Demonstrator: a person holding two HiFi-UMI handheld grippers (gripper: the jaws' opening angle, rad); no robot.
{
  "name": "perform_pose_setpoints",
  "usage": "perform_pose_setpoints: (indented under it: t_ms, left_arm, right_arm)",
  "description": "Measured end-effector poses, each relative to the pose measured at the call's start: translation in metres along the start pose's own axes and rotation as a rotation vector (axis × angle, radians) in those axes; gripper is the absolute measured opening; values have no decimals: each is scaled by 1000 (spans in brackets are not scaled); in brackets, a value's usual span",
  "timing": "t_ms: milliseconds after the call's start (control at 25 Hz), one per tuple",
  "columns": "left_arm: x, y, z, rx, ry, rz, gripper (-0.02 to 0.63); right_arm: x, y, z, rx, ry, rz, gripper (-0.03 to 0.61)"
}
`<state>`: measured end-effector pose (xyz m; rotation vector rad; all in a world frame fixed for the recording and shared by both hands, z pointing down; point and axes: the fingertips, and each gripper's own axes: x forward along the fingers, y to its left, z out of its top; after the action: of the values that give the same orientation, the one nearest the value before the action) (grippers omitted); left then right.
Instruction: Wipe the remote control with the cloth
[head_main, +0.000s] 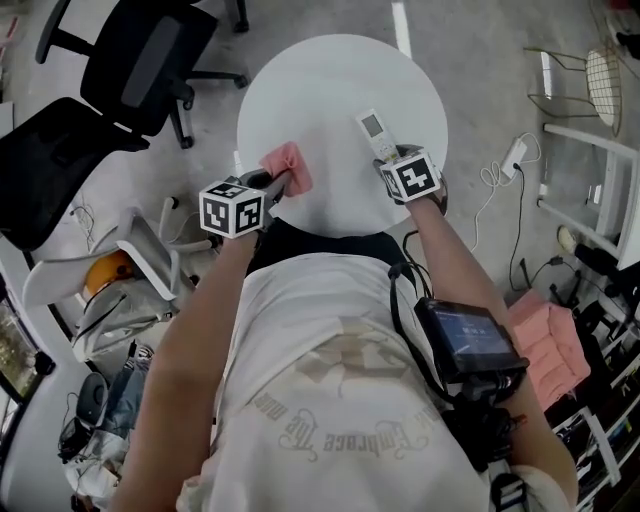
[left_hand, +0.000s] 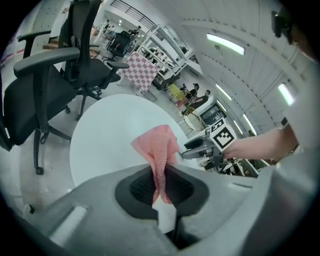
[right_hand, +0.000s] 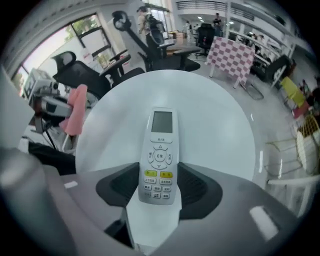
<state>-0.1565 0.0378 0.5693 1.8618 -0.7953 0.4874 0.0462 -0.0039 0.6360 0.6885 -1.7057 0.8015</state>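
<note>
The white rectangular remote control is recorded at the centre of the right gripper view, button face up, with its grey screen at the far end. Its lower, button end is clamped between the two jaws of the right gripper, which are closed against its long sides. In the head view the remote control lies right of centre in the upper half of the frame, over the round white table. Whether it touches the table top cannot be told.

The pink textured cloth is pinched between the closed jaws of the left gripper. Its free end bunches beyond the jaws, over the near edge of the table. In the head view the cloth is seen left of the remote control, apart from it, with bare table surface between them.

Each gripper carries a cube with black-and-white square markers and is held by a forearm of the person in a white shirt.

Black office chairs are noted on the grey floor at upper left of the head view. A white cable with a plug block lies on the floor right of the table. A pink-and-white checkered board stands beyond the table, at upper right of the right gripper view.
</note>
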Motion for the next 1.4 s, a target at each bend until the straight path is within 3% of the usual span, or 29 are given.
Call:
perform_pose_setpoints:
  t_ms: [200, 360, 600, 880, 1040, 1400]
  left_arm:
    - [8, -19, 1, -11, -10, -63, 18]
    - [19, -43, 3, -35, -3, -139, 18]
    - [31, -85, 24, -222, -61, -332, 18]
    - [28, -147, 29, -146, -31, -576, 20]
    - [20, -170, 31, -96, -33, -677, 20]
    - [12, -168, 36, -52, -36, -669, 20]
  right_arm:
    - [-10, 8, -10, 266, -128, 163, 249]
    - [-30, 19, -9, 406, -251, 315, 249]
    - [-84, 45, 23, 511, -532, 613, 249]
    - [-161, 73, 53, 494, -780, 902, 249]
    - [-179, 84, 60, 465, -833, 982, 249]
    - [-177, 98, 58, 424, -819, 966, 249]
